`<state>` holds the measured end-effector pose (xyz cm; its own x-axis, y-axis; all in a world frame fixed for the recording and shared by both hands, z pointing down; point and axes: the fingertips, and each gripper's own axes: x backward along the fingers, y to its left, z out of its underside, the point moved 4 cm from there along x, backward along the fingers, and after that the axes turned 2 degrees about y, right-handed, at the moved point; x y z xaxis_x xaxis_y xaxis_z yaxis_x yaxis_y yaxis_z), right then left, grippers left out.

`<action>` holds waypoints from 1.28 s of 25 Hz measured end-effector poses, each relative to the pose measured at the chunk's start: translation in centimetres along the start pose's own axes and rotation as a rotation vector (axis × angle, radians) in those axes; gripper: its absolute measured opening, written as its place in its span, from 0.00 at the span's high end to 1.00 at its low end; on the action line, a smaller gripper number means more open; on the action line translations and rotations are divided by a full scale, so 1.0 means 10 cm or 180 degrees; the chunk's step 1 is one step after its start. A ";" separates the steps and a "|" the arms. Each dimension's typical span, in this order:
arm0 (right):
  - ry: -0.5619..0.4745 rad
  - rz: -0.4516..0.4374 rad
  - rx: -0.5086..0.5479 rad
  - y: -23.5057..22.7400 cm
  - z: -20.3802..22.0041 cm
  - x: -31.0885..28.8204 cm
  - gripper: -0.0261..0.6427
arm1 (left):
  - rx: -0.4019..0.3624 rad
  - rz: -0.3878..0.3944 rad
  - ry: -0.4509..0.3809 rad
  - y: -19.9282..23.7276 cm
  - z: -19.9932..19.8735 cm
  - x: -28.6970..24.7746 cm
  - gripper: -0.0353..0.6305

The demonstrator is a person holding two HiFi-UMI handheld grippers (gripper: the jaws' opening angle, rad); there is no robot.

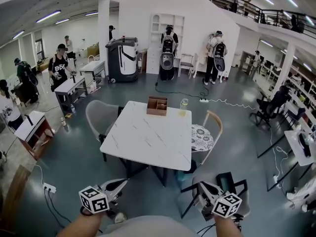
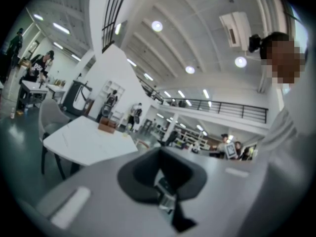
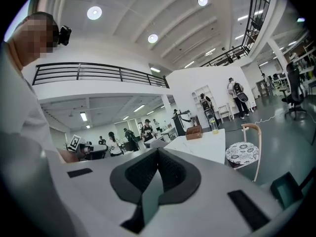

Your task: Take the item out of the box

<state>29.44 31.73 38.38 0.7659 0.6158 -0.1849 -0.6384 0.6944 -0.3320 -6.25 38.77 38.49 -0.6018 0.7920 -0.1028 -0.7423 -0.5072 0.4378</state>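
Note:
A brown wooden box (image 1: 157, 105) with compartments stands at the far edge of the white marble table (image 1: 148, 137); what lies inside it is too small to tell. Both grippers are held low, well short of the table's near edge. My left gripper (image 1: 118, 184) is shut and holds nothing, with its marker cube (image 1: 94, 200) near a bare forearm. My right gripper (image 1: 202, 189) is also shut and empty. The left gripper view shows the box (image 2: 107, 126) far ahead, beyond the shut left gripper (image 2: 160, 179). In the right gripper view the box (image 3: 193, 132) is far ahead of the shut right gripper (image 3: 155, 179).
A glass of yellowish drink (image 1: 183, 104) stands right of the box. A grey chair (image 1: 98, 116) is at the table's left, a wooden chair with patterned cushion (image 1: 205, 135) at its right, a black chair (image 1: 228, 181) by my right gripper. Several people stand around the hall.

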 end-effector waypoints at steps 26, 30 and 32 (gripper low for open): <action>-0.0148 0.0635 -0.0077 -0.04 -0.67 -2.49 0.95 | 0.0039 0.0858 0.0268 2.54 -1.33 -1.01 0.94; -0.0161 0.0710 -0.0091 -0.04 -0.75 -2.86 0.95 | 0.0066 0.0926 0.0297 2.93 -1.47 -1.07 0.94; -0.0165 0.0734 -0.0104 -0.04 -0.77 -2.99 0.95 | 0.0092 0.0938 0.0309 3.08 -1.50 -1.09 0.94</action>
<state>7.38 10.14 36.90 0.5946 0.7757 -0.2118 -0.7926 0.5212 -0.3164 -26.92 9.41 39.73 -0.8161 0.5755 -0.0519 -0.5240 -0.6992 0.4865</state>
